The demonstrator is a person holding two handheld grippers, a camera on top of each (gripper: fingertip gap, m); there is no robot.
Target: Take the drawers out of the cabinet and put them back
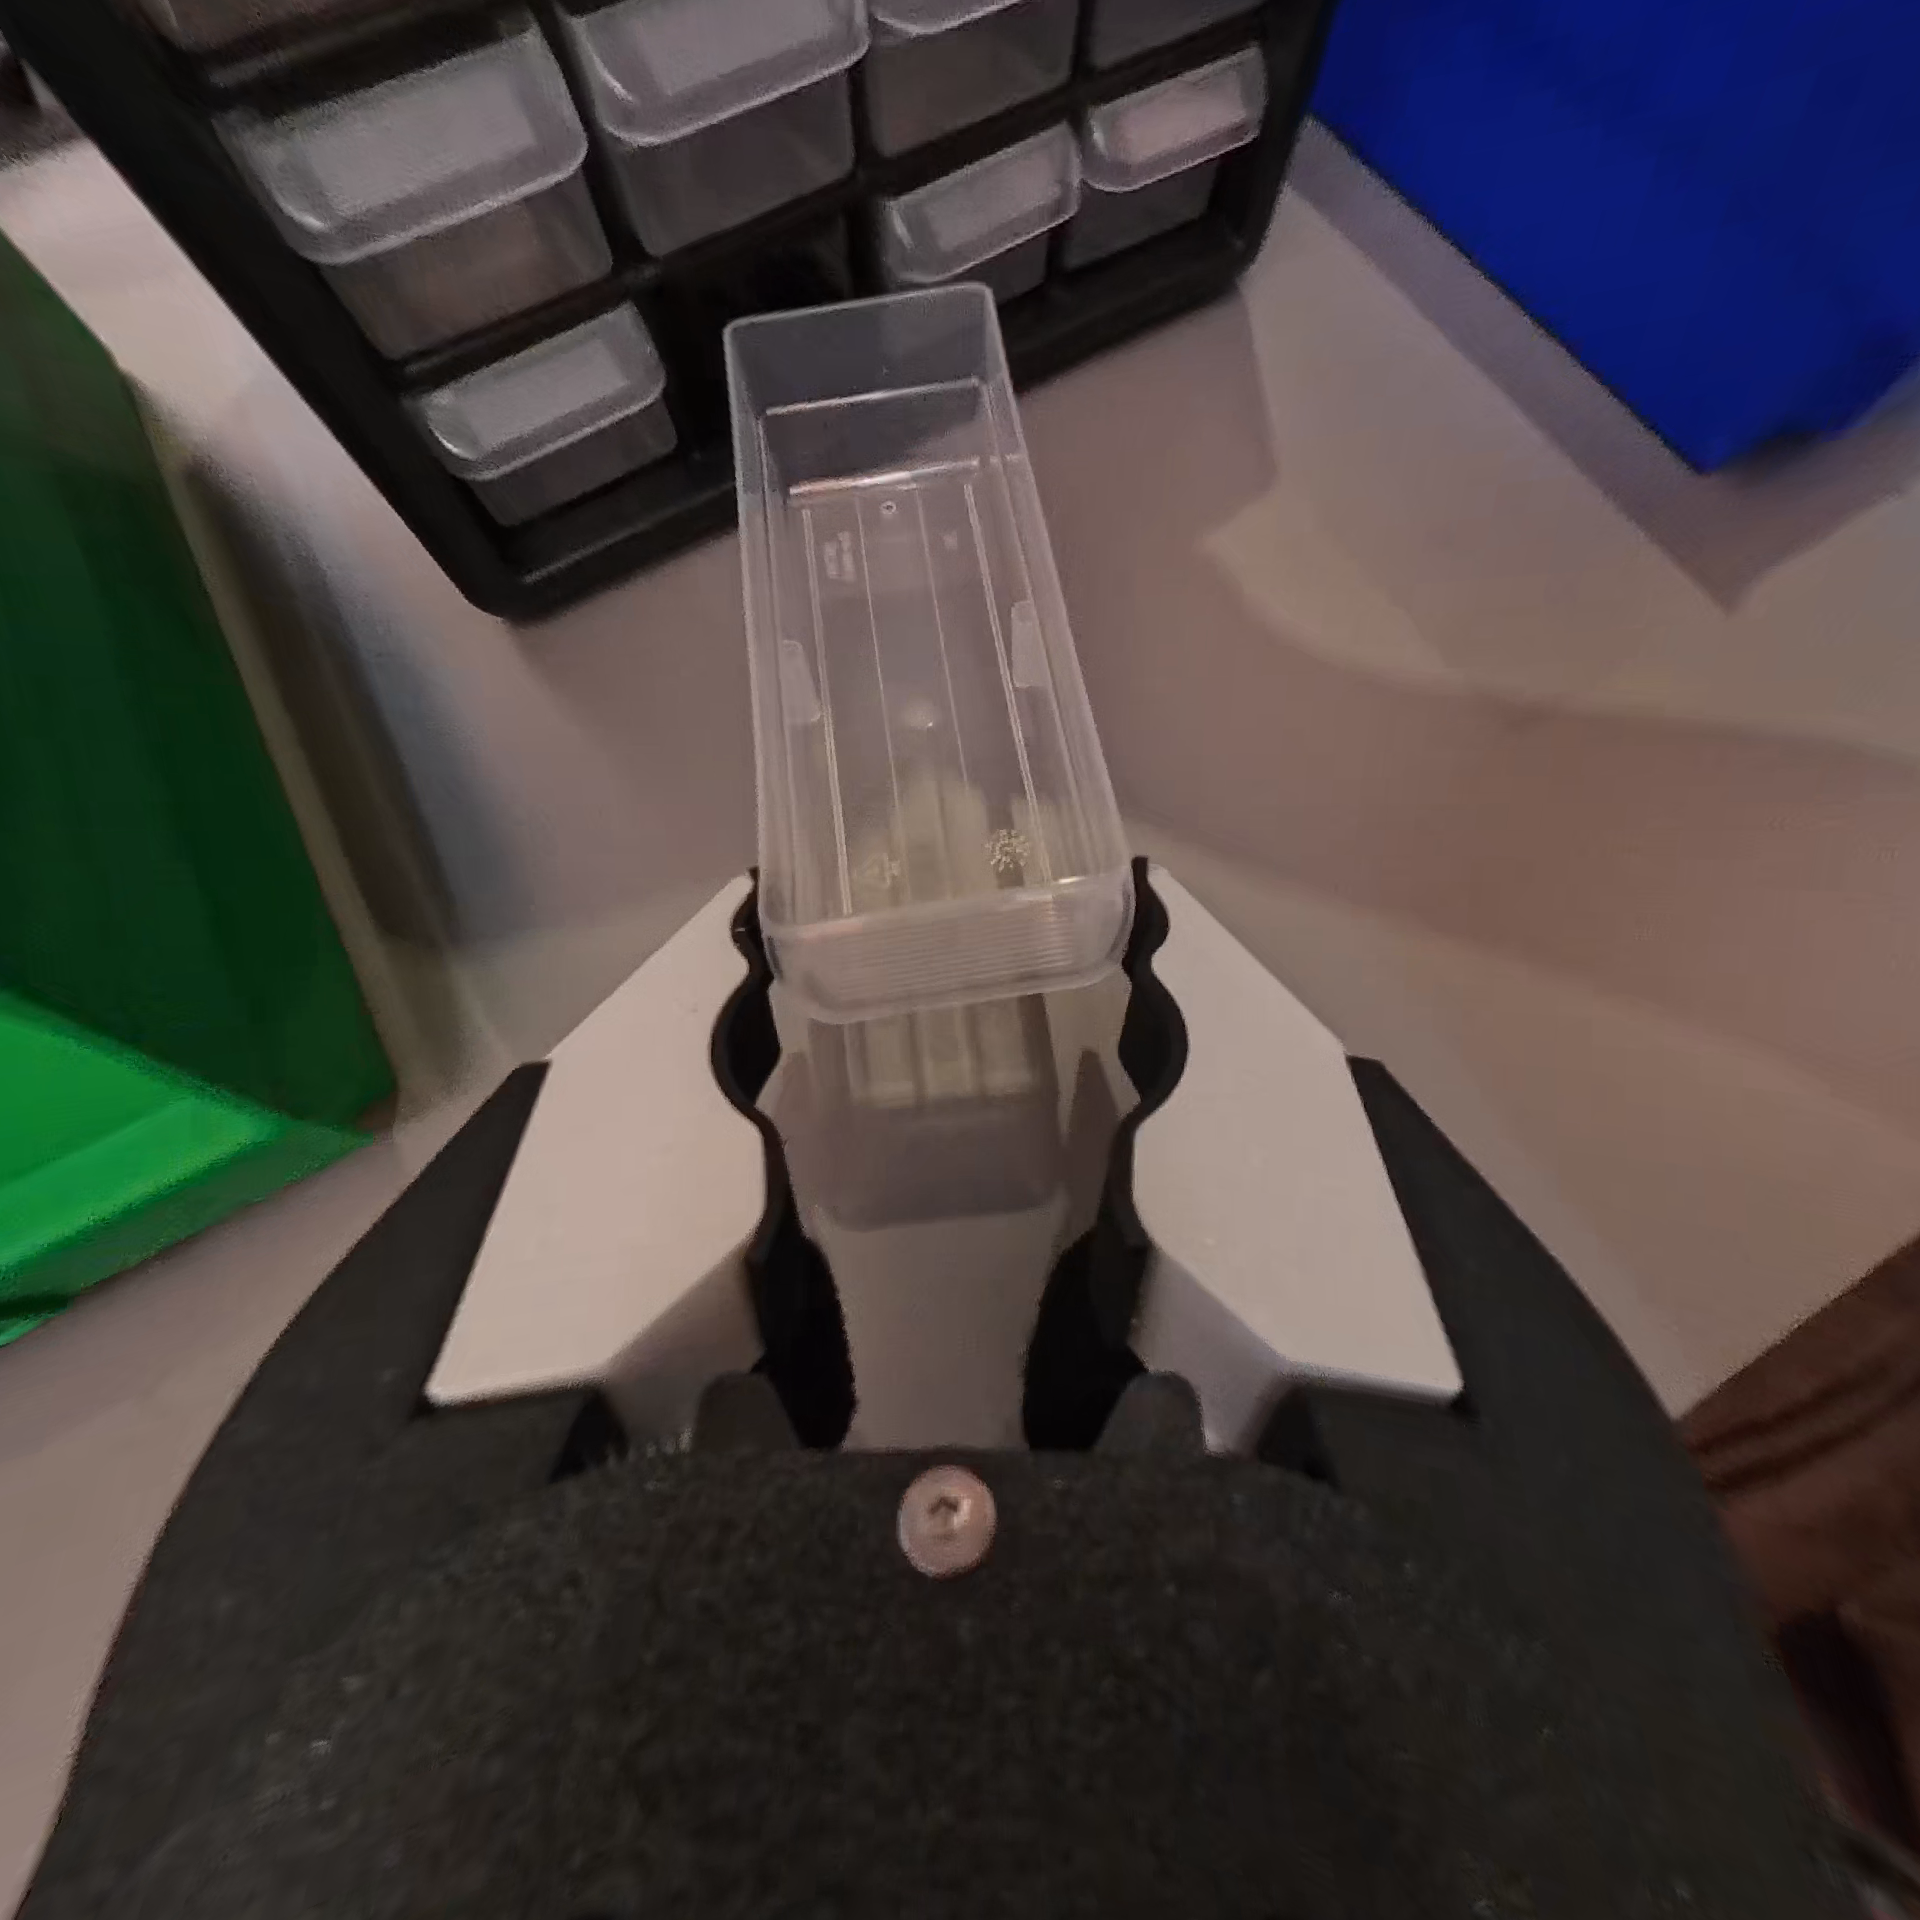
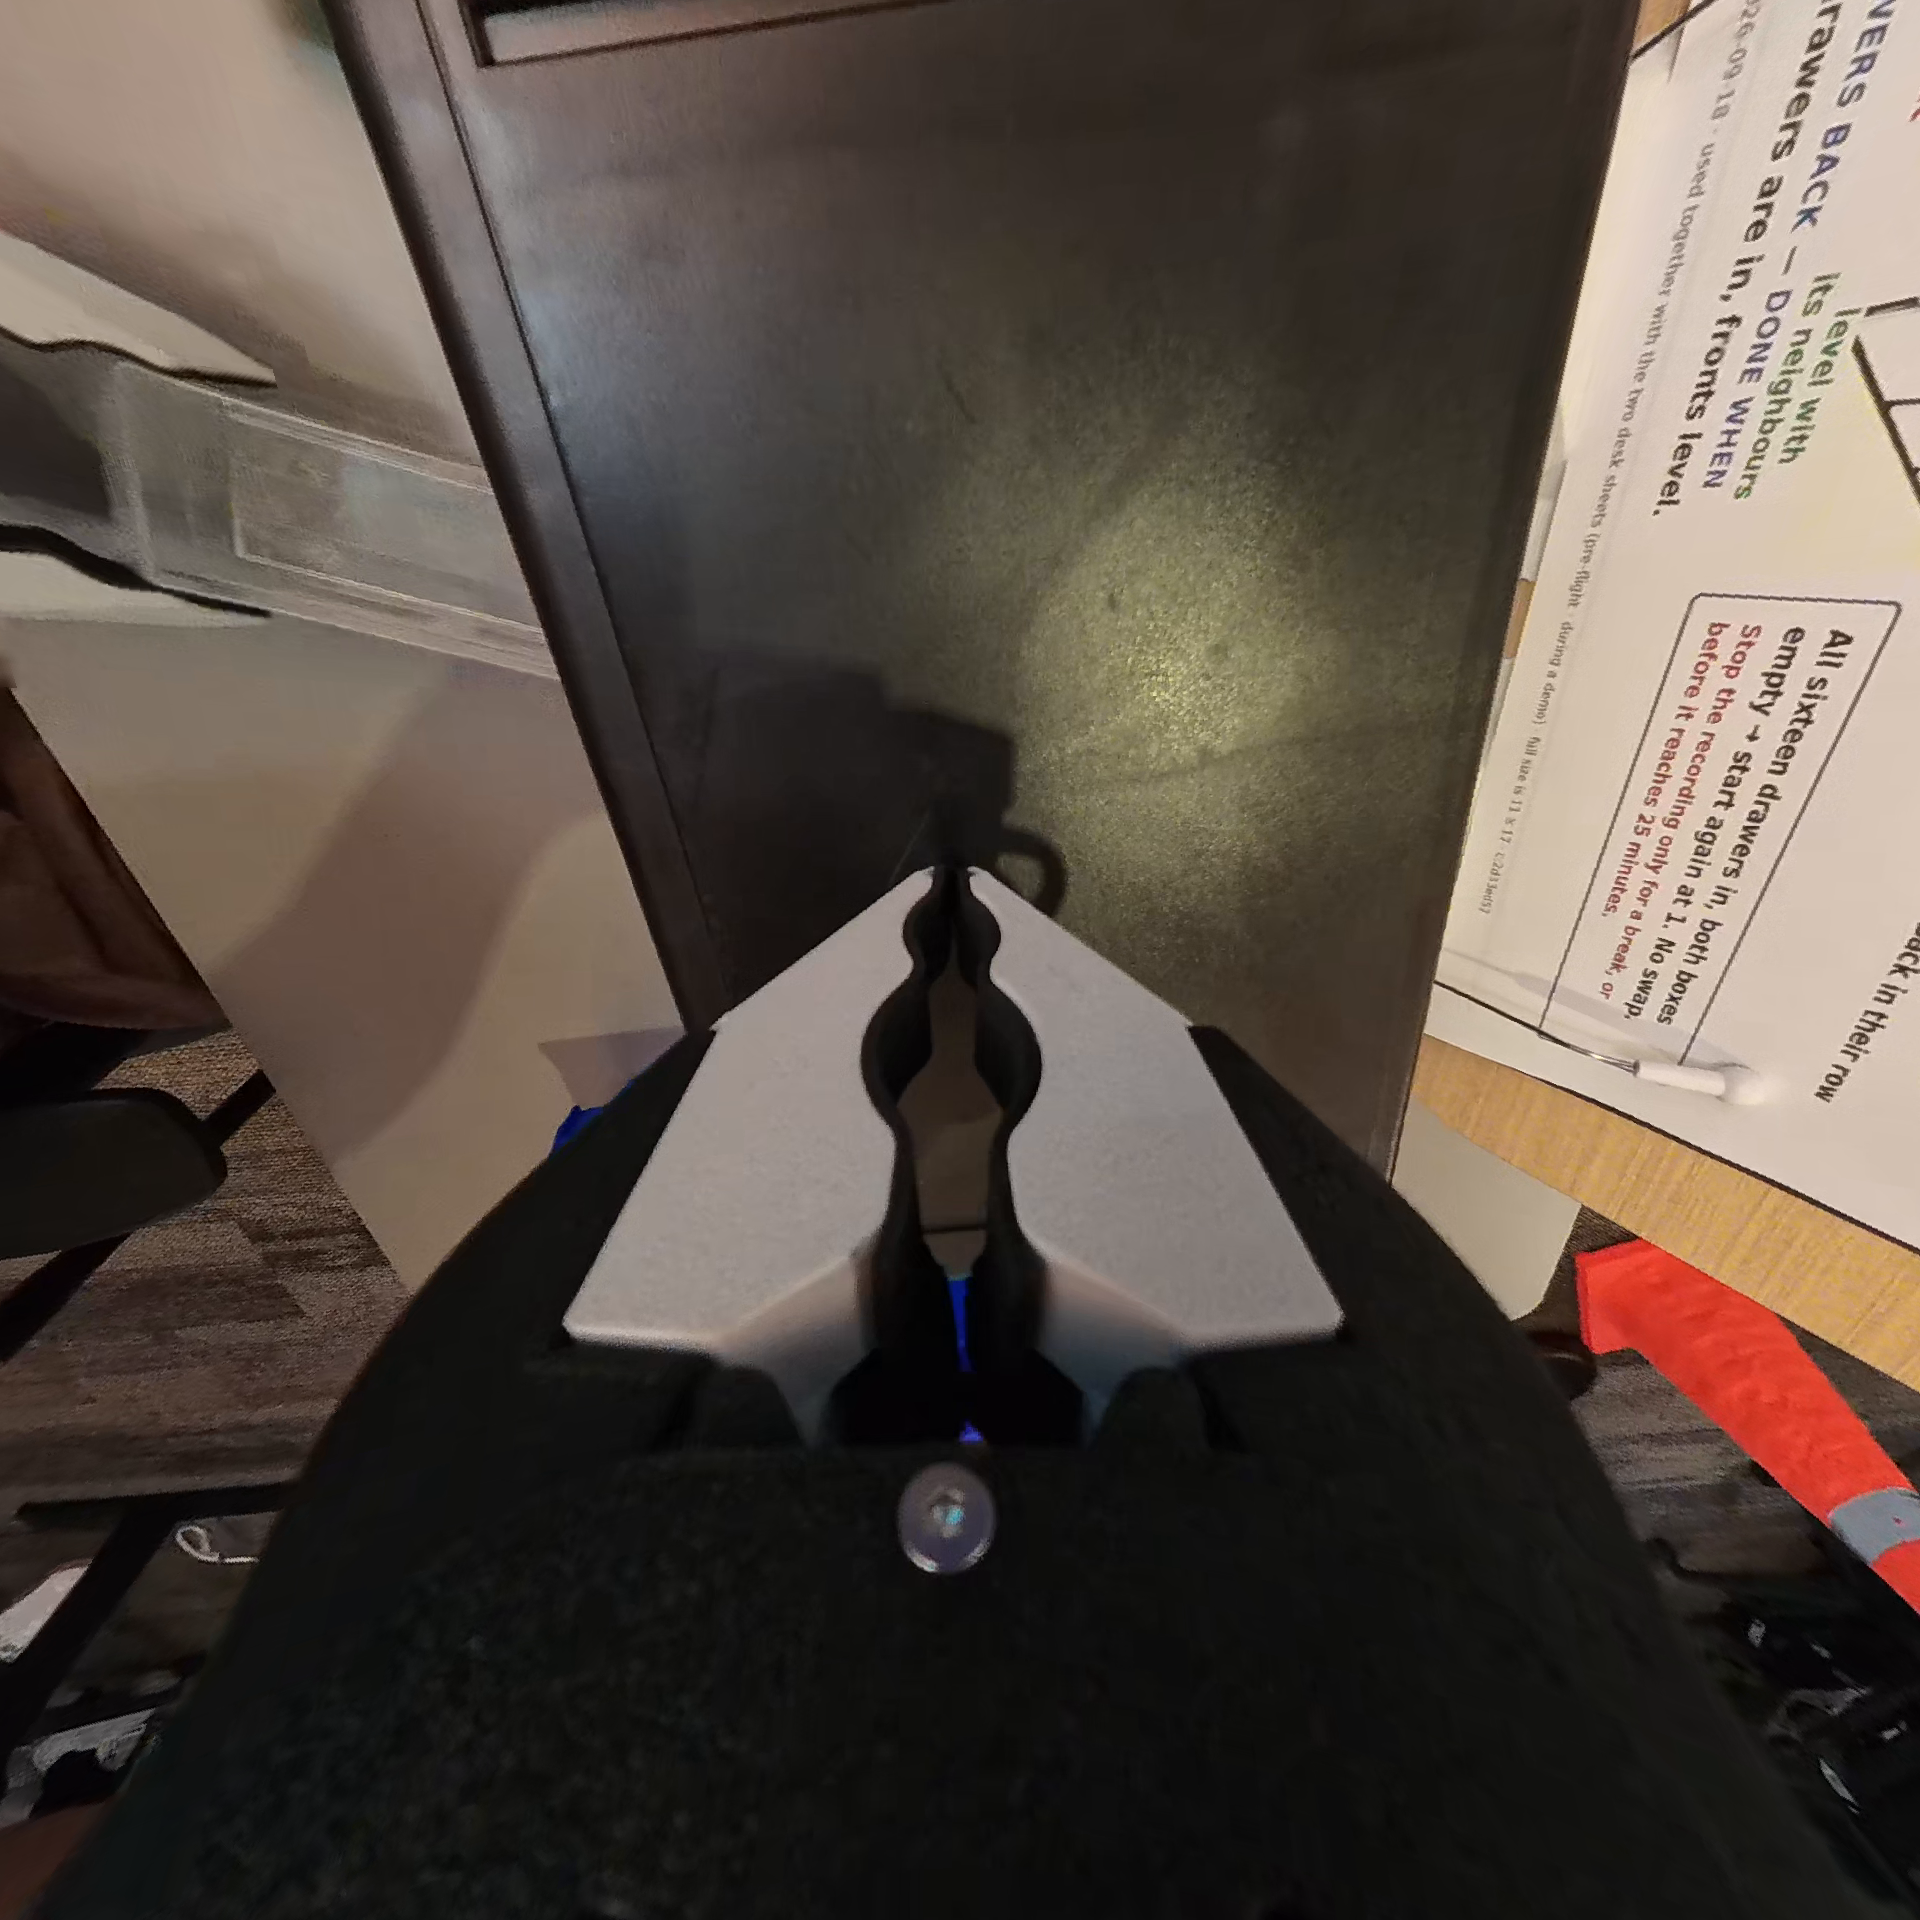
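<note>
The left gripper (image 1: 940,935) pinches 1 clear empty drawer (image 1: 914,665) by its near end, holding it above the pale table (image 1: 1403,779), far end aimed at the black cabinet (image 1: 582,582). An open slot (image 1: 769,301) shows dark in the bottom row, between drawers still seated. A green bin (image 1: 135,831) stands left, a blue bin (image 1: 1621,208) right. To do this step well, keep the drawer level and square to the slot. The right gripper (image 2: 951,883), jaws pressed together on nothing, points at a dark panel (image 2: 1039,468) beside a printed sheet (image 2: 1714,623).
</note>
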